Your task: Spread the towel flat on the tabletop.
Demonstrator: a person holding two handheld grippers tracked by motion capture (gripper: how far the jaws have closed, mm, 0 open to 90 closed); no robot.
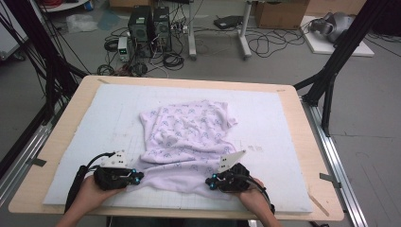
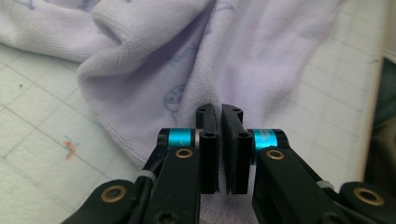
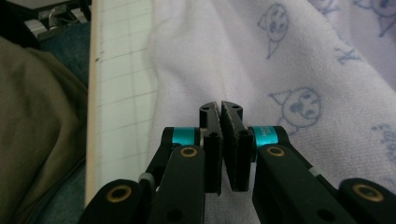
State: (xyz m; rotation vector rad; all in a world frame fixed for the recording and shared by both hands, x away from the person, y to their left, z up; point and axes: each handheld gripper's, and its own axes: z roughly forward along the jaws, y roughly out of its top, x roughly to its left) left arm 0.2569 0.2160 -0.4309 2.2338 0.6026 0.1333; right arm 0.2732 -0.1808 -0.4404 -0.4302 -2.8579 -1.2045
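A pale lilac towel printed with small blue cartoon faces lies crumpled in the middle of the white mat. My left gripper lies low at the towel's near left corner. In the left gripper view the towel bunches up just beyond that gripper, whose jaws are pressed together on its hem. My right gripper sits at the towel's near right edge. In the right gripper view this gripper is shut, its tips pinching the towel.
The gridded mat covers a wooden table, whose near edge runs close beside my right gripper. Black frame posts stand at the table's sides. Computers and cables lie on the floor beyond.
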